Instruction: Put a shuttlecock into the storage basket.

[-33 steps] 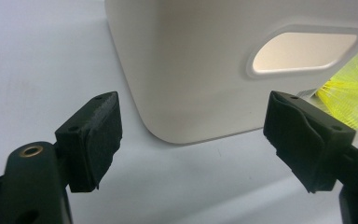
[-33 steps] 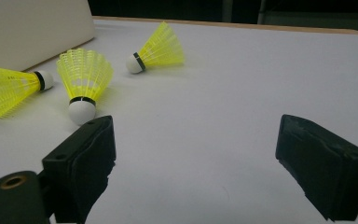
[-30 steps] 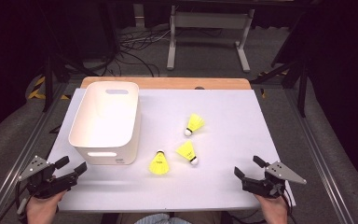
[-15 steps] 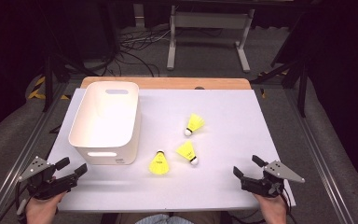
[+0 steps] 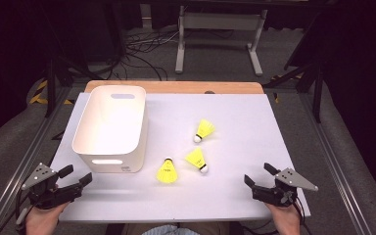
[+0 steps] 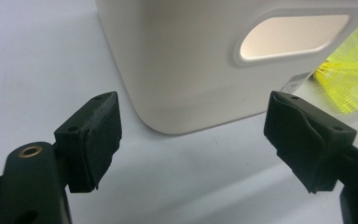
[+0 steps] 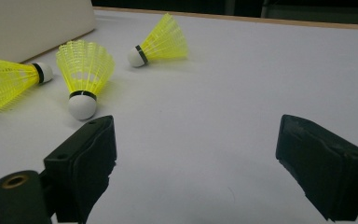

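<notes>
- Your left gripper (image 5: 76,179) sits at the near left corner of the table (image 5: 254,127), its jaws wide apart with nothing between them; the black pads (image 6: 100,135) look matte and slightly ragged at the edges.
- Your right gripper (image 5: 259,175) rests at the near right edge, jaws likewise spread and empty, the same blocky black pads (image 7: 91,158) on each side.
- The table is a smooth, flat, pale white board with a strip of bare wood along its far edge.
- The bin (image 5: 111,128) stands upright on the left half of the table, just ahead of your left gripper: cream plastic, smooth walls, rounded corners, and an oval handle slot cut into the near wall.
- Three shuttlecocks lie on their sides in the middle of the table, each a bright yellow ribbed mesh cone with a black band and a rounded white cap.
- The nearest shuttlecock (image 5: 166,172) lies just beside the bin's near right corner, cap pointing away from you.
- The middle shuttlecock (image 5: 196,159) lies close to its right, cap toward your right gripper.
- The far shuttlecock (image 5: 204,130) lies a little beyond, apart from both.
</notes>
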`<state>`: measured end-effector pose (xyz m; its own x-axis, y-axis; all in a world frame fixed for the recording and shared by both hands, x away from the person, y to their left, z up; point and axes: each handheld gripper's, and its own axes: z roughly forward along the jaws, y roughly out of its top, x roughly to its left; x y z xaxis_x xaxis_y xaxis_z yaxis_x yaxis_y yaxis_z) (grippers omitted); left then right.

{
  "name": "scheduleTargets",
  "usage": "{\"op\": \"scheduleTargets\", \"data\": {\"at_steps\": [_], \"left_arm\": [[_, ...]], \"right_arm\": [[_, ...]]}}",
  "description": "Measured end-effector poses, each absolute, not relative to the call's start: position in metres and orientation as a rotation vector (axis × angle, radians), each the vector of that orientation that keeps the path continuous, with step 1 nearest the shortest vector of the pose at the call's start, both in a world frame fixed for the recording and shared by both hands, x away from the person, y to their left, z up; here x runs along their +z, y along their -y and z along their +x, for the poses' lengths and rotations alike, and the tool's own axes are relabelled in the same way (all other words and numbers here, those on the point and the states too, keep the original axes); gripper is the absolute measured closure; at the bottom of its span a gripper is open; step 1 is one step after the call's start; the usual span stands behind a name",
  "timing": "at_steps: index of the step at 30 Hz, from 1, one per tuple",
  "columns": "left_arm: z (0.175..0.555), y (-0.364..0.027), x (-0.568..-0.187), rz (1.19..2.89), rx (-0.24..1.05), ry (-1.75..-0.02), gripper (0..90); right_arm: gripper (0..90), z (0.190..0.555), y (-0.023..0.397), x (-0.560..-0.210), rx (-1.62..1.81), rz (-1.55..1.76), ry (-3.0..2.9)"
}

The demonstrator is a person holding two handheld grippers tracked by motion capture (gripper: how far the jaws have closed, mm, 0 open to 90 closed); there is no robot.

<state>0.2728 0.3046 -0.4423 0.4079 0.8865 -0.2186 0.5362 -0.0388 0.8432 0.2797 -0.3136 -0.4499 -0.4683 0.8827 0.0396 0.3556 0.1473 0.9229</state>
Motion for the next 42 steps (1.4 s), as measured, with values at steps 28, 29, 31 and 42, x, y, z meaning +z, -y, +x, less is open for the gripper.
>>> {"op": "scheduleTargets", "data": {"at_steps": [28,29,31,42], "left_arm": [[0.286,-0.34,-0.44,1.64,0.503,-1.405,19.9],[0.287,-0.341,-0.44,1.64,0.507,-1.407,19.9],[0.288,-0.342,-0.439,1.635,0.518,-1.416,19.8],[0.299,-0.346,-0.427,1.662,0.486,-1.479,25.6]], "right_arm": [[12.8,0.276,0.317,-0.45,1.295,1.191,-1.892],[12.9,0.276,0.317,-0.45,1.294,1.191,-1.892],[12.8,0.276,0.317,-0.45,1.292,1.191,-1.892],[13.2,0.274,0.319,-0.449,1.292,1.188,-1.88]]}}
